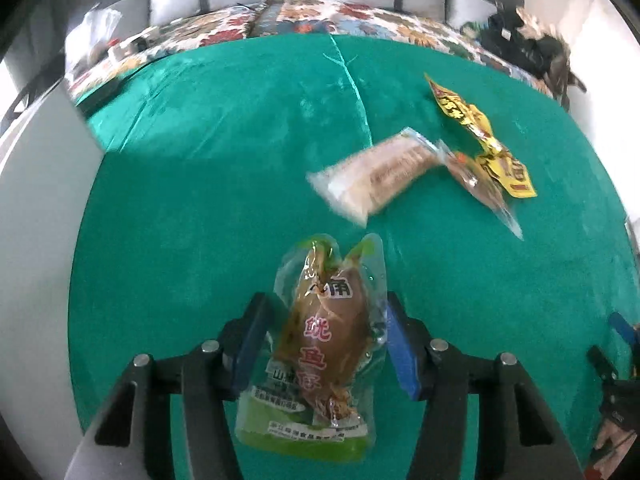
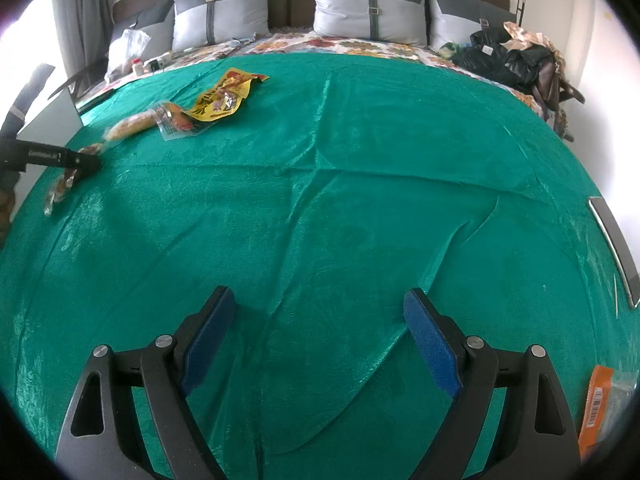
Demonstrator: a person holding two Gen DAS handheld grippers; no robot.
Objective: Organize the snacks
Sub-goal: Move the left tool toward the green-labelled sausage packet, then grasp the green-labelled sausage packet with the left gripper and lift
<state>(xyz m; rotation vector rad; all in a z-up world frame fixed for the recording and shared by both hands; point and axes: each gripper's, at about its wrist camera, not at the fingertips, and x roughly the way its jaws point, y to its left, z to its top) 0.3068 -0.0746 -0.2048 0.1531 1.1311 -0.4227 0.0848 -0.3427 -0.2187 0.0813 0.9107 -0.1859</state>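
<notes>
My left gripper (image 1: 324, 344) is shut on a clear green-edged squid snack packet (image 1: 320, 360), held just above the green blanket (image 1: 200, 200). Beyond it lie a pale bread packet (image 1: 376, 176), a clear packet with a brown snack (image 1: 480, 180) and a yellow snack packet (image 1: 480, 128). My right gripper (image 2: 316, 340) is open and empty, low over the blanket (image 2: 360, 200). In the right wrist view the left gripper (image 2: 60, 158) with its packet (image 2: 60, 188) is at the far left, near the bread packet (image 2: 132, 124), the clear packet (image 2: 176, 120) and the yellow packet (image 2: 224, 96).
An orange snack packet (image 2: 600, 408) lies at the lower right edge. Grey pillows (image 2: 368, 8) and a floral sheet (image 2: 360, 46) are at the bed's head. Dark bags and clothes (image 2: 516, 60) pile at the right, small items and a white bag (image 2: 128, 48) at the left.
</notes>
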